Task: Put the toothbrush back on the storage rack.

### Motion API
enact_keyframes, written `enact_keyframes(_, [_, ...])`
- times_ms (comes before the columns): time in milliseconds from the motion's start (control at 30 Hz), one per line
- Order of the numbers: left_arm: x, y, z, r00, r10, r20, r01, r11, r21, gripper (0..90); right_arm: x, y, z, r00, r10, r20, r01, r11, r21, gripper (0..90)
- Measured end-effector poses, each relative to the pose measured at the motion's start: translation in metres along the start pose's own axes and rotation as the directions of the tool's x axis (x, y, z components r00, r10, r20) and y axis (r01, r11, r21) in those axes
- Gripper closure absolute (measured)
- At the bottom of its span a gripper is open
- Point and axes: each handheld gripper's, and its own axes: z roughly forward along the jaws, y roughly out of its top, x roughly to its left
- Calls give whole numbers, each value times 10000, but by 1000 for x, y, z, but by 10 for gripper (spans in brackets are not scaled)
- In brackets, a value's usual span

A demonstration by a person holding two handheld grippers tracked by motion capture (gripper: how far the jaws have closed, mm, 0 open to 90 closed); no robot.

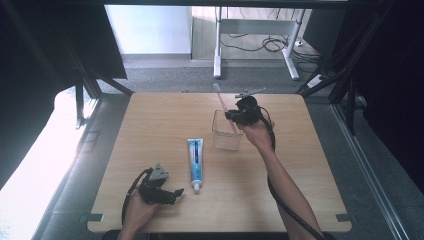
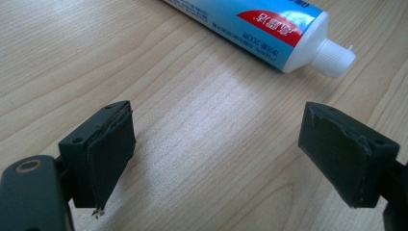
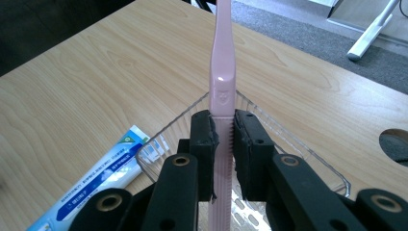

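Note:
A pink toothbrush (image 3: pixel 223 72) stands upright between the jaws of my right gripper (image 3: pixel 224 144), which is shut on its handle. In the high view that right gripper (image 1: pixel 234 118) holds the toothbrush (image 1: pixel 223 105) over the clear plastic container (image 1: pixel 226 134) at mid-table, the brush head pointing up and away. A blue-and-white toothpaste tube (image 1: pixel 195 159) lies flat in front of the container, its white cap (image 2: pixel 334 57) toward the near edge. My left gripper (image 1: pixel 176 195) rests low at the near left, open, with bare wood between its jaws (image 2: pixel 216 159); the tube lies just beyond them.
The wooden table (image 1: pixel 150 130) has a dark round hole (image 3: pixel 395 144) near the right gripper. Beyond the far edge are grey carpet and white desk legs (image 1: pixel 218 45) with loose cables. Dark frame struts stand at both sides.

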Motion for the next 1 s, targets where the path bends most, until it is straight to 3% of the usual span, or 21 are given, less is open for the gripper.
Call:
enact_keyframes(500, [-1, 0, 0, 10000, 2, 58, -2, 10000, -16, 129, -7, -13, 18, 9995, -185, 254, 169, 9978, 641, 790])
enact_keyframes(1000, [-1, 0, 1, 10000, 16, 87, -16, 10000, 39, 129, -11, -22, 31, 9992, -314, 233, 276, 9883, 1499, 790])
